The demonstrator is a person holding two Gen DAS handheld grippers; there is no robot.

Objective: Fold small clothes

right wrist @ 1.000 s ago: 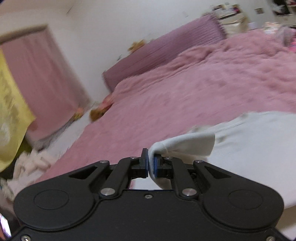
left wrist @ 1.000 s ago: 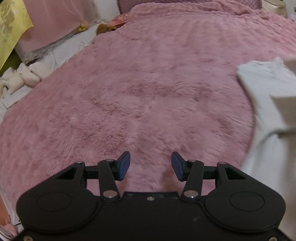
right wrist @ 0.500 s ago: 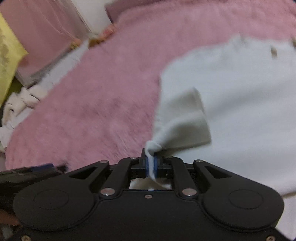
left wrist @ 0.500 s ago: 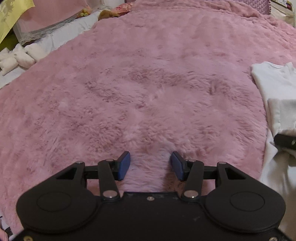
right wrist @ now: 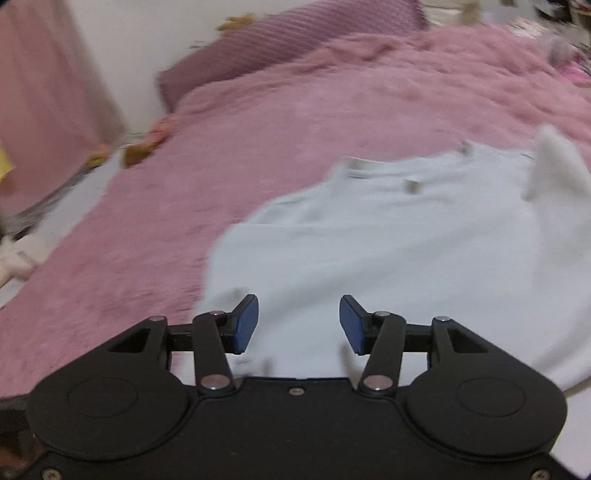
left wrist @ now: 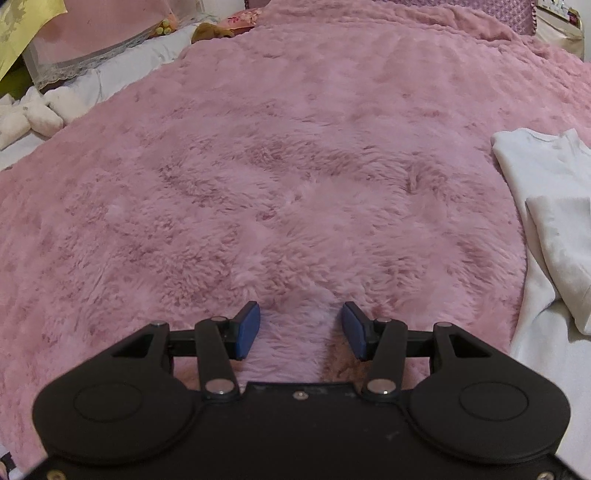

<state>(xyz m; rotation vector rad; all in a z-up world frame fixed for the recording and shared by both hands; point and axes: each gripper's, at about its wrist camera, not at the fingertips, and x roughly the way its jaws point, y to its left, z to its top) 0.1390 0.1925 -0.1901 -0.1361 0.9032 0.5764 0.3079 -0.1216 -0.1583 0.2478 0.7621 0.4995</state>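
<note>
A small white garment point(right wrist: 388, 251) lies flat on the pink fluffy blanket point(right wrist: 295, 122). In the right wrist view it fills the middle and right, with its neckline at the far side and one sleeve standing up at the right. My right gripper point(right wrist: 299, 323) is open and empty, just above the garment's near part. In the left wrist view the garment point(left wrist: 550, 206) lies at the right edge with a sleeve folded in over it. My left gripper point(left wrist: 301, 330) is open and empty over bare blanket point(left wrist: 277, 166), left of the garment.
A purple headboard cushion point(right wrist: 288, 48) stands at the far end of the bed. White bedding and soft toys point(left wrist: 40, 114) lie off the blanket's left edge, beside a pink lace-trimmed curtain point(left wrist: 96, 33). The right wrist view is blurred by motion.
My right gripper has opened and let go of the white sleeve it was holding, and the sleeve now lies folded in on the garment. The left gripper stayed open and shifted slightly.
</note>
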